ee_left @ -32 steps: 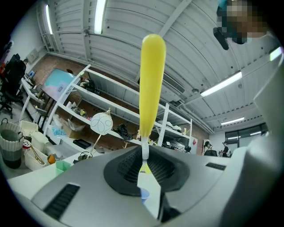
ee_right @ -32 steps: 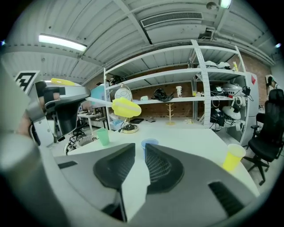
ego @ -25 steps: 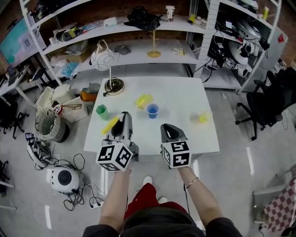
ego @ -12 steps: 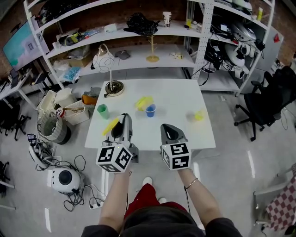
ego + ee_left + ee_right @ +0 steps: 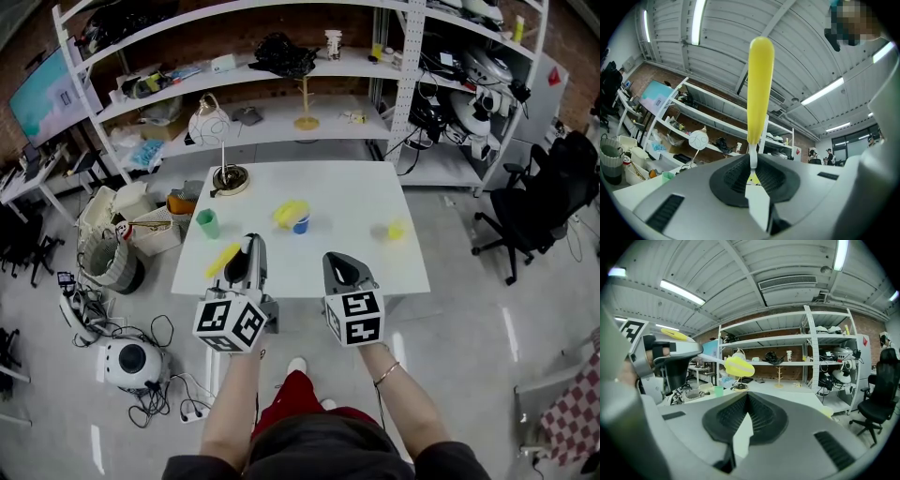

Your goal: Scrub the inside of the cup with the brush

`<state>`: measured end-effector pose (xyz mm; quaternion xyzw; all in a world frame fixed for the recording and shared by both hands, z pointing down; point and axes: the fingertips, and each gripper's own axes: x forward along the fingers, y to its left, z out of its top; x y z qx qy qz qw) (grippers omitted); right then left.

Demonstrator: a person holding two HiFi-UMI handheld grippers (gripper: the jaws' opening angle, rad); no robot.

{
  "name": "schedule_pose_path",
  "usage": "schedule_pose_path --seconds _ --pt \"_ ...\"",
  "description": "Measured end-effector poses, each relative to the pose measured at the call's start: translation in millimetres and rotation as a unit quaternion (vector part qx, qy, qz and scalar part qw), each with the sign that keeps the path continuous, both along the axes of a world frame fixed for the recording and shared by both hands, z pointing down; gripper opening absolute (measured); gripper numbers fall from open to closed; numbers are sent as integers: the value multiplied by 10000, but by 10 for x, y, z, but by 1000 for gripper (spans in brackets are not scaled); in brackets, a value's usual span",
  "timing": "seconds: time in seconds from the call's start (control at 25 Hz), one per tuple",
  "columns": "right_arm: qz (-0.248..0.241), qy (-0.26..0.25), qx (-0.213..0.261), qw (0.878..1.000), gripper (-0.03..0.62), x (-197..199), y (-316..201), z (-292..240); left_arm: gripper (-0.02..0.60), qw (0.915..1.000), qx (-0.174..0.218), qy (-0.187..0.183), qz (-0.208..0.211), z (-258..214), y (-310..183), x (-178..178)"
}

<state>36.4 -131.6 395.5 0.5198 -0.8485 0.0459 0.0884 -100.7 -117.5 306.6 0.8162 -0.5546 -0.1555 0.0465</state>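
Observation:
A blue cup (image 5: 302, 227) stands upright near the middle of the white table (image 5: 356, 202). My left gripper (image 5: 246, 247) is shut on the thin white shaft of a brush (image 5: 761, 89). Its yellow handle (image 5: 223, 259) sticks out to the left, and its yellow head (image 5: 290, 212) hangs in front of the cup's rim, hiding part of it. The right gripper view shows that head (image 5: 739, 365) in the air to the left. My right gripper (image 5: 339, 265) hovers at the table's near edge, shut with nothing between its jaws.
A green cup (image 5: 207, 223) stands at the table's left, a lamp on a round base (image 5: 230, 177) at the back left, and a small yellow object (image 5: 397, 230) at the right. Shelving (image 5: 309, 98) runs behind; baskets (image 5: 112, 253) and a black chair (image 5: 548, 202) flank the table.
The head view has drawn back a little, so the table looks smaller and farther. The brush head now overlaps the blue cup. Both grippers keep their places.

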Motion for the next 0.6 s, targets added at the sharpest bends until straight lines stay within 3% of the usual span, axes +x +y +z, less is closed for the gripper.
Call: schedule_pose_path --seconds 0.6 --pt "254 24 178 9995 17 334 357 -82 41 9993 118 -142 329 -55 308 418"
